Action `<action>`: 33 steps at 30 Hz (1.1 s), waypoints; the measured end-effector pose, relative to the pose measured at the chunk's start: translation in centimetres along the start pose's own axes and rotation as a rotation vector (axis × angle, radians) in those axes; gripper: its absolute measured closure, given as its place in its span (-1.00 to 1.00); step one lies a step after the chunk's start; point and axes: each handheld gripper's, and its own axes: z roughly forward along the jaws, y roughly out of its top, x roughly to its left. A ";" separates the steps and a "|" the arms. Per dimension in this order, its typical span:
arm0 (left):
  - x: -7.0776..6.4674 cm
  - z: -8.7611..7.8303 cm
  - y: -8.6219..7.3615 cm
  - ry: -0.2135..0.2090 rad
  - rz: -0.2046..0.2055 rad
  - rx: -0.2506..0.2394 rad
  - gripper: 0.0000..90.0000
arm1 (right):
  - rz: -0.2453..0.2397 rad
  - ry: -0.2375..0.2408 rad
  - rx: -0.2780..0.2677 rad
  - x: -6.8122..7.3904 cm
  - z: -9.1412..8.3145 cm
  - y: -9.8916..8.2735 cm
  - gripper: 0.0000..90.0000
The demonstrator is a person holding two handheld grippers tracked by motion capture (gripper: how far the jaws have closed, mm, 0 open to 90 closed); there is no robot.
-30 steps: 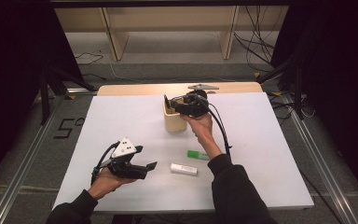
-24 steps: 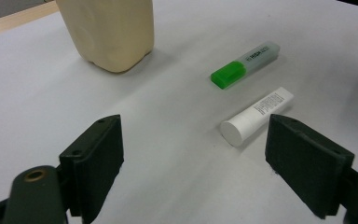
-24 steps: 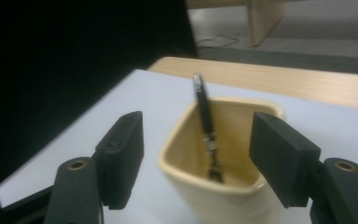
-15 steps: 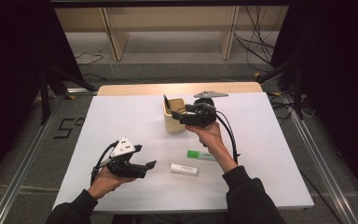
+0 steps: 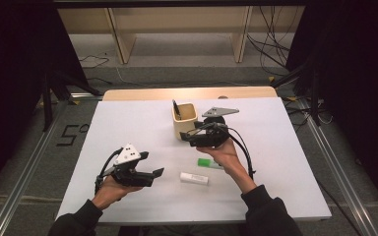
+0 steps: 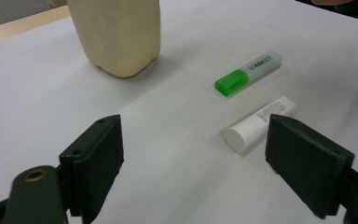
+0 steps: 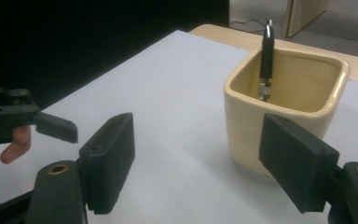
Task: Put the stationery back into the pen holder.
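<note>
The right gripper (image 5: 189, 137) is hanging just beside the cream square cup (image 5: 184, 120), its jaws having just been opening and now standing wide with nothing between them. A black pen (image 7: 266, 58) is leaning upright inside the cup. The left gripper (image 5: 155, 173) is resting released, facing a white tube (image 6: 259, 124) and a green highlighter (image 6: 247, 73) lying on the white table (image 5: 128, 123).
</note>
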 end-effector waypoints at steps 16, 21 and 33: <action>0.0 -0.6 -0.3 0.002 -0.004 -0.020 -0.58 | -0.111 0.009 0.094 2.0 -0.7 -1.1 -0.41; 0.0 -0.8 -0.2 0.001 -0.006 -0.030 -0.59 | -0.133 0.020 0.133 2.3 -0.5 -1.5 -0.41; 0.3 -1.3 -0.4 0.013 -0.023 -0.051 -0.58 | -0.210 0.043 0.245 3.6 0.3 -3.0 -0.41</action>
